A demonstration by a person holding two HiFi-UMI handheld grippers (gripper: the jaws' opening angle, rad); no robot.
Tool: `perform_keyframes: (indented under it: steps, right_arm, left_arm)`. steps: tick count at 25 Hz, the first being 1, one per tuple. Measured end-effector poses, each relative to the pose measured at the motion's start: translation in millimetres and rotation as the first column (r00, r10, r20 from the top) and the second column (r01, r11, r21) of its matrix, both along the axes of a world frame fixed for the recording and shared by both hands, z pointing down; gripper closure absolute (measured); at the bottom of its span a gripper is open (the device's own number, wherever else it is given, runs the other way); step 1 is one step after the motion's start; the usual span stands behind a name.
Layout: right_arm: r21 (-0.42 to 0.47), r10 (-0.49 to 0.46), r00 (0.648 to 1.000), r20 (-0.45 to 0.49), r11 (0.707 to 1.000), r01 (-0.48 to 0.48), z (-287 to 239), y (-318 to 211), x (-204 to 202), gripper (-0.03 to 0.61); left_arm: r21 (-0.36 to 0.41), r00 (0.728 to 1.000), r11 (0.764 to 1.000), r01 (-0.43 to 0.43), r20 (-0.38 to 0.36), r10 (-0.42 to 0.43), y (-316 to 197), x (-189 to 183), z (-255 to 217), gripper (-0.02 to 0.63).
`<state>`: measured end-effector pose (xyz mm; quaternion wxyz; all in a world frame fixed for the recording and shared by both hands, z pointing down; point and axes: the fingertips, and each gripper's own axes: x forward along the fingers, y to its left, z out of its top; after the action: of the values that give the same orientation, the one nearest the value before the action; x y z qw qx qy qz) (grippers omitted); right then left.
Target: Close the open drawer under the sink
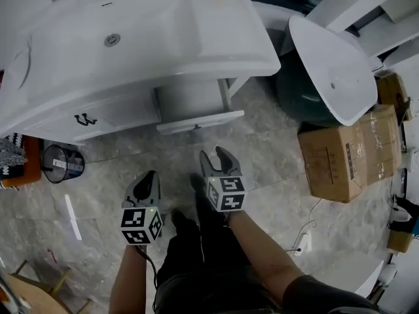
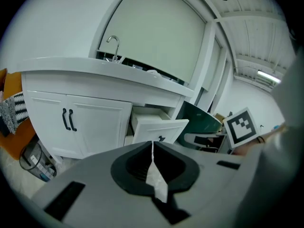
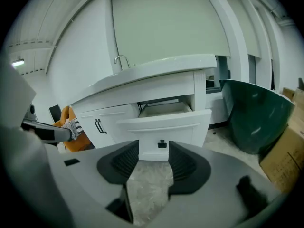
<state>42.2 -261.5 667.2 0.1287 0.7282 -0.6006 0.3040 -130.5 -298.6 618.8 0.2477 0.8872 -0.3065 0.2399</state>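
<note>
drawer under the sink open, both tongs short of it

the drawer [image 1: 200,122] juts out of the white cabinet below the sink [image 1: 131,38], just right of the two cabinet doors [image 1: 85,118], its front facing me. my right gripper [image 1: 218,157] has its jaws apart with nothing between them. it points at the drawer front, with the small dark handle [image 3: 162,144] showing in the gap, and does not touch it. my left gripper [image 1: 148,179] is nearer me and further left, jaws together and empty. a cardboard box [image 1: 347,152] stands on the floor to my right.
</note>
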Motion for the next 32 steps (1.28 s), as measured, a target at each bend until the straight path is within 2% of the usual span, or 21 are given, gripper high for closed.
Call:
perform_keyframes:
  steps: [5,7,10,17,21,32]
  right_arm:
    - [-0.039,-0.013,1.0,-0.02,0.999,0.012,39,-23,12,0.396]
    - [-0.044,0.003,1.0,-0.03,0.999,-0.004,53,-36,20,0.429]
    - [-0.044,0.022,1.0,-0.013,0.999,-0.022,69,-50,26,0.43]
    - [-0.082,-0.042,0.999,0.001,0.996,0.042,101,-81,26,0.42]
    - [-0.137,-0.077,0.996,-0.039,0.988,0.071,117,-92,28,0.42]
    - [-0.09,-0.065,0.998,0.011,0.994,0.066,115,-125,42,0.427]
  left_arm:
    - [-0.011,0.999,0.999,0.036,0.016,-0.036,-11,5,26,0.594]
    - [-0.009,0.999,0.999,0.042,0.02,-0.042,-19,11,35,0.594]
    - [-0.017,0.998,0.998,0.061,0.019,-0.061,-27,16,46,0.594]
    - [-0.04,0.996,0.995,0.092,0.025,-0.091,-37,29,65,0.594]
    - [-0.062,0.994,0.993,0.104,0.029,-0.103,-38,38,75,0.594]
    - [-0.069,0.993,0.991,0.119,0.025,-0.117,-50,64,77,0.594]
